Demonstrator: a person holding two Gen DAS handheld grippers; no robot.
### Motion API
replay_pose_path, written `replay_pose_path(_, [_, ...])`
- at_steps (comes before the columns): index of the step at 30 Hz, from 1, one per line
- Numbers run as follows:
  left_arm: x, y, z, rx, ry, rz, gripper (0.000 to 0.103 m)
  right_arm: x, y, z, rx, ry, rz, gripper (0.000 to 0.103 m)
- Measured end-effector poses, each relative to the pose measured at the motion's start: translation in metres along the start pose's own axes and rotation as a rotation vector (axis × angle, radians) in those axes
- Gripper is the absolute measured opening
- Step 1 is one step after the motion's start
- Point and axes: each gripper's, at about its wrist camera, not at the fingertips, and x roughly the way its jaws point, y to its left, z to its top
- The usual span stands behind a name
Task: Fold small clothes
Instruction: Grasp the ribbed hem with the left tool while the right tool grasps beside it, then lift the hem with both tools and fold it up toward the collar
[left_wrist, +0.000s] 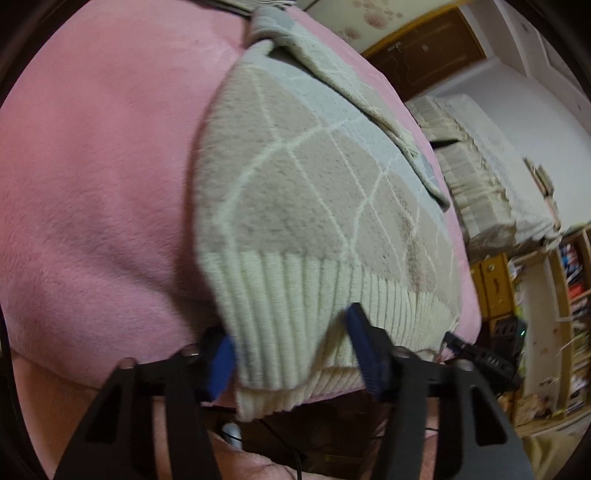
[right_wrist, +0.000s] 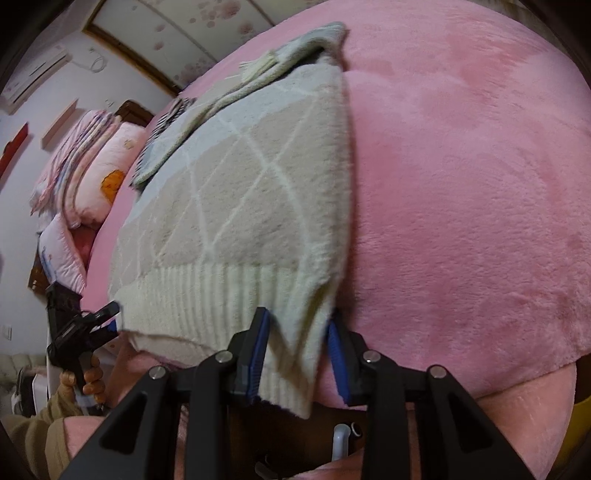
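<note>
A cream and beige knitted sweater (left_wrist: 303, 192) with a diamond pattern lies flat on a pink fleece blanket (left_wrist: 96, 177), sleeves folded across its back. Its ribbed hem (left_wrist: 295, 295) hangs over the bed's near edge. My left gripper (left_wrist: 291, 360) holds the hem's left corner, the bunched rib pinched between its blue pads (left_wrist: 219, 365). My right gripper (right_wrist: 297, 356) is shut on the hem's right corner (right_wrist: 291, 354), which droops between its fingers. In the right wrist view the left gripper (right_wrist: 112, 317) shows at the sweater's (right_wrist: 229, 206) far corner, held by a hand (right_wrist: 90, 380).
The pink blanket (right_wrist: 461, 184) spreads wide on either side of the sweater. Pillows and folded quilts (right_wrist: 92, 166) are stacked at the bed's head. A wooden shelf (left_wrist: 569, 314) and a covered stack (left_wrist: 491, 173) stand beside the bed. Cables lie on the floor below the bed's edge.
</note>
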Motion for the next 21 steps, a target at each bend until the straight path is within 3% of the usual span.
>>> replay_pose_path(2, [-0.002, 0.008, 0.000, -0.039, 0.005, -0.032, 0.041, 0.002, 0.005, -0.001, -0.016, 0.008, 0.002, 0.027])
replay_pose_path(9, [0.002, 0.010, -0.001, -0.044, 0.026, -0.056, 0.038, 0.006, 0.001, -0.001, 0.010, 0.016, 0.035, 0.025])
replay_pose_path(10, [0.002, 0.011, -0.001, -0.041, 0.032, -0.064, 0.032, 0.006, 0.001, -0.002, 0.009, 0.019, 0.043, 0.016])
replay_pose_path(11, [0.003, 0.010, -0.002, -0.036, 0.043, -0.074, 0.018, 0.006, 0.002, -0.002, 0.004, 0.019, 0.047, 0.011])
replay_pose_path(12, [0.003, 0.009, -0.003, -0.036, 0.054, -0.089, 0.015, 0.005, 0.004, -0.002, -0.002, 0.017, 0.044, 0.011])
replay_pose_path(21, [0.010, 0.009, -0.002, -0.056, 0.080, -0.066, 0.015, 0.011, 0.001, -0.002, 0.042, 0.037, 0.069, 0.014])
